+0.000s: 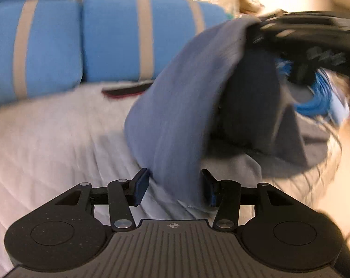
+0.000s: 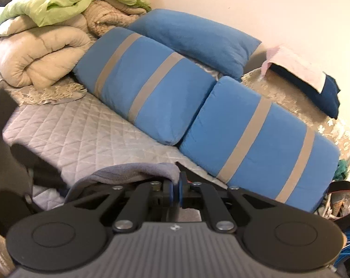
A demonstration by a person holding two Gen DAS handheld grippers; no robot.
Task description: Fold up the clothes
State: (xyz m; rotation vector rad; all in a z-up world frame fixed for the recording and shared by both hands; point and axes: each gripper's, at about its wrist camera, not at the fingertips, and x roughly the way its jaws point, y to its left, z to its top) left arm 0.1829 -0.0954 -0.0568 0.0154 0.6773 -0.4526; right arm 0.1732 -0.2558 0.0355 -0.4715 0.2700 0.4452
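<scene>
A grey-blue garment (image 1: pixel 182 106) hangs in the air above the quilted bed (image 1: pixel 47 143). My right gripper (image 2: pixel 176 191) is shut on its upper edge (image 2: pixel 138 170); that gripper shows in the left wrist view at the upper right. The garment's lower end drops between the pads of my left gripper (image 1: pixel 175 187), which is open around it without pinching. More dark cloth (image 1: pixel 288 139) lies on the bed behind the hanging part.
Two blue pillows with beige stripes (image 2: pixel 151 88) line the far side of the bed, a plain blue pillow (image 2: pixel 198 37) behind them. Folded beige and green blankets (image 2: pixel 40 41) pile at the back left. A dark flat object (image 1: pixel 126 90) lies on the quilt.
</scene>
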